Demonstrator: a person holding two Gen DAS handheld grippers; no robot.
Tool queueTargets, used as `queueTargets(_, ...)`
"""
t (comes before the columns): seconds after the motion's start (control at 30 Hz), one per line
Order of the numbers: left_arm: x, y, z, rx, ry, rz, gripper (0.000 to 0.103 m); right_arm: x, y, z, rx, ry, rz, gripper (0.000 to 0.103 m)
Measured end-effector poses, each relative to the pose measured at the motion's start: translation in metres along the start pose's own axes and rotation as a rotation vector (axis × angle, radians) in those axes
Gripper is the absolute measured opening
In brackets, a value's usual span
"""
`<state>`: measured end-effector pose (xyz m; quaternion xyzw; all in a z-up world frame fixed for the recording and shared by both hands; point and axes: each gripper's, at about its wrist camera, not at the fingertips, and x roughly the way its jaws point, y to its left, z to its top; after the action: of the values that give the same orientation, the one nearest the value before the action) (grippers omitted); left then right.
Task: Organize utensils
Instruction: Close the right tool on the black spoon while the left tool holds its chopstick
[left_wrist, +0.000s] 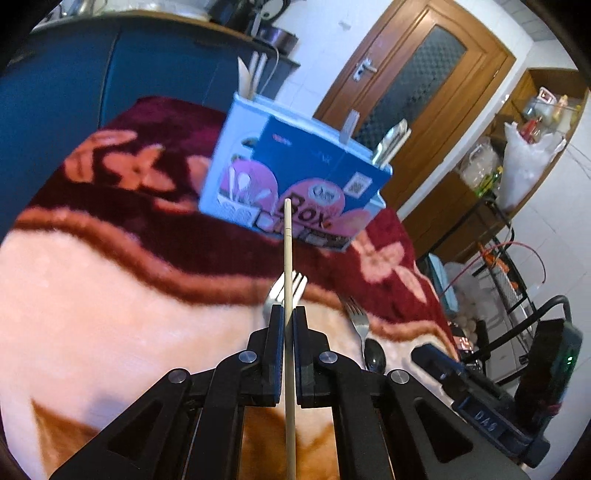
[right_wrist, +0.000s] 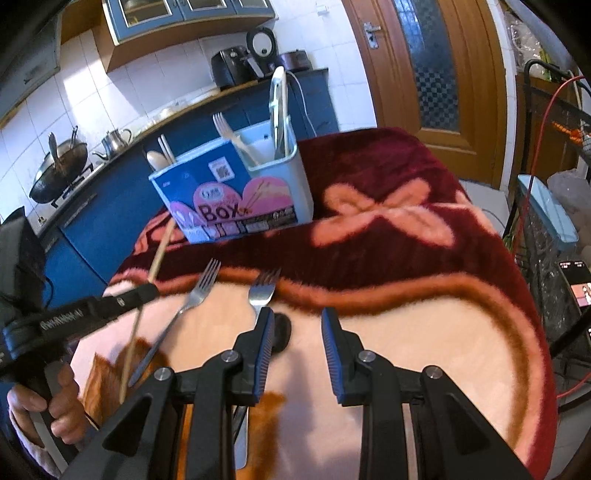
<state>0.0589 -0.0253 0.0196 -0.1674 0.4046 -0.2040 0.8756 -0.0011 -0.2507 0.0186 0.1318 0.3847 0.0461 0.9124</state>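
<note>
Several utensils already stand in the box (right_wrist: 236, 192) at the tabletop's (right_wrist: 424, 332) far edge, while the left hand-held gripper (left_wrist: 284, 314) is clamped on a chopstick (left_wrist: 287, 258), and the right hand-held gripper (right_wrist: 297, 325), jaws apart and empty, hovers over two forks (right_wrist: 199, 291) left lying near the middle.

Open right hand-held gripper (right_wrist: 297, 325) above fork (right_wrist: 263, 291), utensil box (right_wrist: 236, 206) behind

Both wrist views downward, sharing box (left_wrist: 295, 177)

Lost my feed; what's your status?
Left gripper shut on chopstick. Right gripper open, empty, over forks. Holder box ahead, path clear.
</note>
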Motion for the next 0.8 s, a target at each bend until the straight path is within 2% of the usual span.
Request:
queueTargets(0.47, -0.024, 0.023, 0.004, 0.001, -0.112, 0.009, 0.004, 0.022, 0.019, -0.014, 0.008, 0.144, -0.004, 0.029)
queueTargets(0.8, -0.031, 0.027, 0.003, 0.015, -0.146, 0.003, 0.004, 0.031, 0.022, -0.010, 0.003, 0.167, -0.013, 0.027)
